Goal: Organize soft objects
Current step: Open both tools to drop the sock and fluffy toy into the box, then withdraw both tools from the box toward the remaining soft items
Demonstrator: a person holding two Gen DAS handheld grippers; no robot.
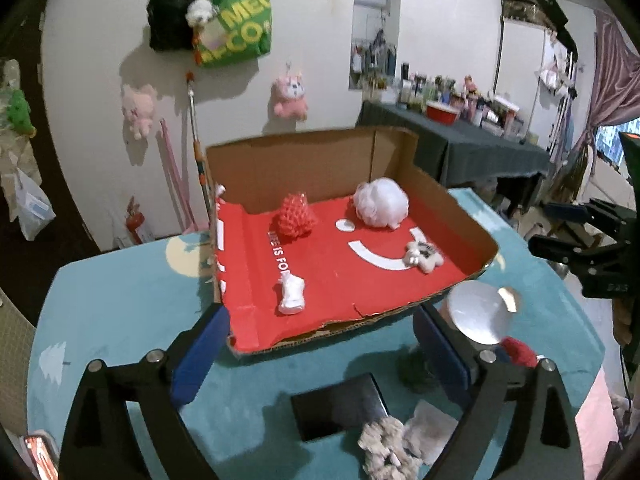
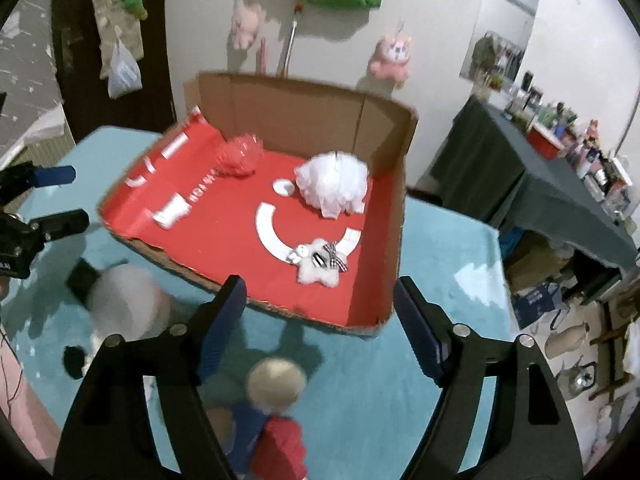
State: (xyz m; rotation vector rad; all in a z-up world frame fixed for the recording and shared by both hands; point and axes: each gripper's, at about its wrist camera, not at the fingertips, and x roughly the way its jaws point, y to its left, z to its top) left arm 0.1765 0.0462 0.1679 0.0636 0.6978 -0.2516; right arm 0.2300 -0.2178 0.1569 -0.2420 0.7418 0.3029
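Observation:
A red-lined cardboard box (image 1: 448,196) (image 2: 400,208) sits on the teal table. Inside lie a red mesh puff (image 1: 294,216) (image 2: 239,156), a white mesh puff (image 1: 382,202) (image 2: 334,188), a white star plush (image 1: 423,256) (image 2: 320,266) and a small white roll (image 1: 292,294) (image 2: 172,210). My left gripper (image 1: 320,344) is open and empty before the box's near edge. My right gripper (image 2: 320,324) is open and empty above a blond doll in red and blue (image 2: 276,412). A grey-white fuzzy toy (image 1: 386,446) lies below the left gripper.
A black card (image 1: 338,406), crumpled paper (image 1: 430,430), a dark green tuft (image 1: 416,368) and a silver round lid (image 1: 478,314) lie on the teal table (image 1: 120,280). A blurred white object (image 2: 124,300) sits left. Plush toys hang on the wall. A cluttered dark table (image 1: 480,136) stands behind.

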